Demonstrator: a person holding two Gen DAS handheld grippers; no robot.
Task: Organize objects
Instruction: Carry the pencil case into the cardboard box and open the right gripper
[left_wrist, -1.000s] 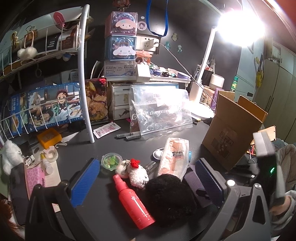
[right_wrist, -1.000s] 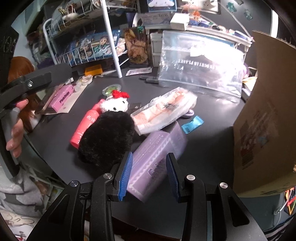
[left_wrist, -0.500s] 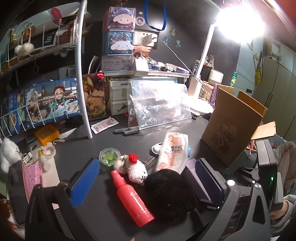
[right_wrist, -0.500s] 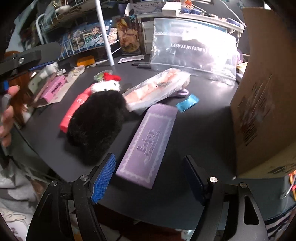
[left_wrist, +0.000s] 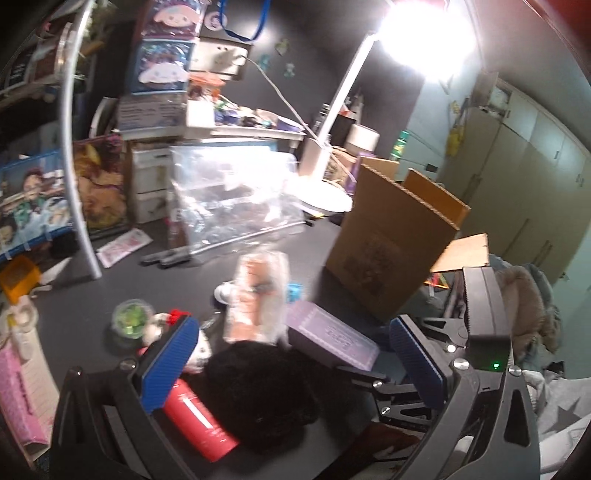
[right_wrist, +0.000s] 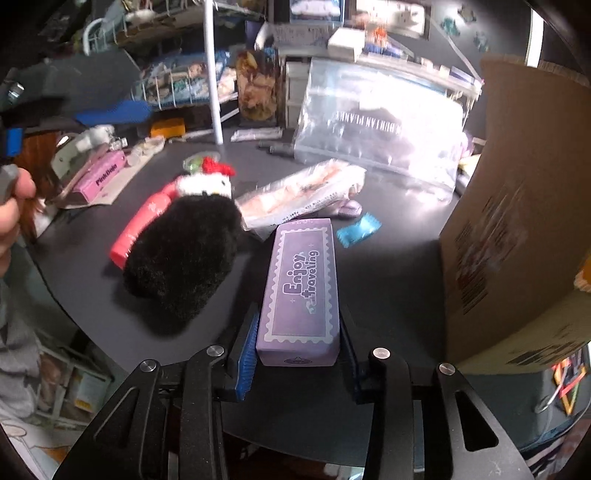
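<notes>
The tall brown cardboard box (right_wrist: 517, 221) stands open just right of the right gripper (right_wrist: 297, 354), and nothing shows inside it from here, so sorting looks barely begun. The black fluffy pouch (right_wrist: 184, 258), clear-wrapped packet (right_wrist: 303, 192) and red spray bottle (right_wrist: 144, 221) lie loose on the dark worktop (right_wrist: 391, 266) ahead and to the left. The right gripper's jaws have just been closing and now clamp the purple rectangular carton (right_wrist: 301, 288). The left gripper (left_wrist: 291, 369) hangs spread wide, empty, over the pouch.
</notes>
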